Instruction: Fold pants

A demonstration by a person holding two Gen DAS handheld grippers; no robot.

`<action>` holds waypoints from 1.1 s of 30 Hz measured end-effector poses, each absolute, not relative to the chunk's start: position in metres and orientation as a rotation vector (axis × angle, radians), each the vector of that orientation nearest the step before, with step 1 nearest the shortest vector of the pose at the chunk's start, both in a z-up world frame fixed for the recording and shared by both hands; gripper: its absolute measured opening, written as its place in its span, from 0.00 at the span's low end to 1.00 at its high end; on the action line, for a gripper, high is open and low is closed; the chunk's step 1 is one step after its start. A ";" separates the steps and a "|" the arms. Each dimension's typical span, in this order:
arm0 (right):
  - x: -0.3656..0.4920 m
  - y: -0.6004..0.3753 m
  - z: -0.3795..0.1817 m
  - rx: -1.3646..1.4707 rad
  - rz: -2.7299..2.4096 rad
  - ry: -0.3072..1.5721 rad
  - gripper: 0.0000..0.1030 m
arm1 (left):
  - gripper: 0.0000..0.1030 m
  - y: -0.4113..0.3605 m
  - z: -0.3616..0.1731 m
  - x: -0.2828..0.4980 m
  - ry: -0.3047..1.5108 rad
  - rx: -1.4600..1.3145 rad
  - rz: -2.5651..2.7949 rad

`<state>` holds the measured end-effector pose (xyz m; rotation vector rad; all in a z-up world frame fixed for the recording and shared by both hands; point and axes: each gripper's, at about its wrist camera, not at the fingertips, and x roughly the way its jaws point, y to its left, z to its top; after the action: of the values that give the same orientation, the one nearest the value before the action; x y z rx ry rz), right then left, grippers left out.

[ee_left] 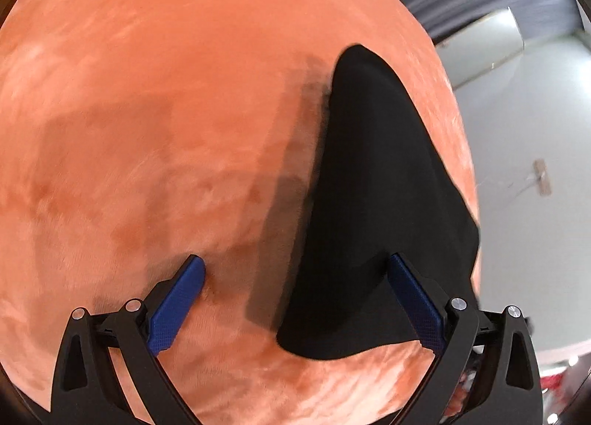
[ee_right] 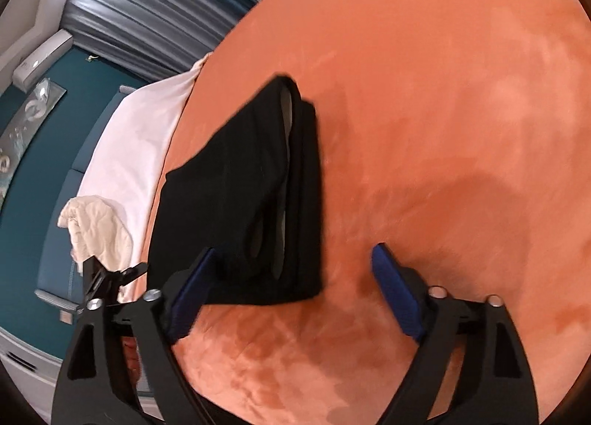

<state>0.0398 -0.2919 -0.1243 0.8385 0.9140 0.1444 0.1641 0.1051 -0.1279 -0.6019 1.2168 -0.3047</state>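
Two sets of tongs hang over the orange plush blanket [ee_left: 147, 111], both spread wide and gripping nothing. The left tongs [ee_left: 297, 305] have one blue pad over the black pants [ee_left: 369, 203], the other over bare plush. The right tongs [ee_right: 297, 292] straddle the near edge of the same pants [ee_right: 251, 185], which lie folded in a stacked bundle on the blanket [ee_right: 443, 92]. Past the bundle, a white sheet [ee_right: 136, 137] and a crumpled cream cloth [ee_right: 96, 225] lie at the blanket's edge.
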 end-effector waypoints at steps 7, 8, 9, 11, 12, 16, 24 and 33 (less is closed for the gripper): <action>0.054 -0.265 -0.125 0.828 0.195 0.940 0.90 | 0.94 0.046 -0.124 0.171 1.223 -0.429 -0.369; 0.056 -0.261 -0.125 0.817 0.195 0.941 0.90 | 0.94 0.037 -0.125 0.171 1.219 -0.387 -0.362; 0.060 -0.255 -0.125 0.804 0.198 0.946 0.91 | 0.94 0.029 -0.126 0.170 1.216 -0.355 -0.358; 0.067 -0.245 -0.126 0.772 0.189 0.954 0.94 | 0.95 0.015 -0.128 0.171 1.198 -0.271 -0.337; 0.070 -0.240 -0.127 0.745 0.184 0.955 0.96 | 0.95 0.014 -0.129 0.170 1.190 -0.254 -0.326; 0.073 -0.225 -0.128 0.634 0.150 0.953 0.96 | 0.95 0.013 -0.133 0.168 1.175 -0.257 -0.311; 0.063 -0.216 -0.130 0.579 0.094 0.855 0.96 | 0.95 0.026 -0.134 0.155 1.140 -0.253 -0.315; 0.068 -0.218 -0.128 0.614 0.055 0.863 0.86 | 0.94 0.016 -0.136 0.152 1.120 -0.259 -0.302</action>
<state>0.0679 -0.2179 -0.1283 0.6144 0.8628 0.0547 0.1521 0.0163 -0.1363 -0.2586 1.1199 -0.3017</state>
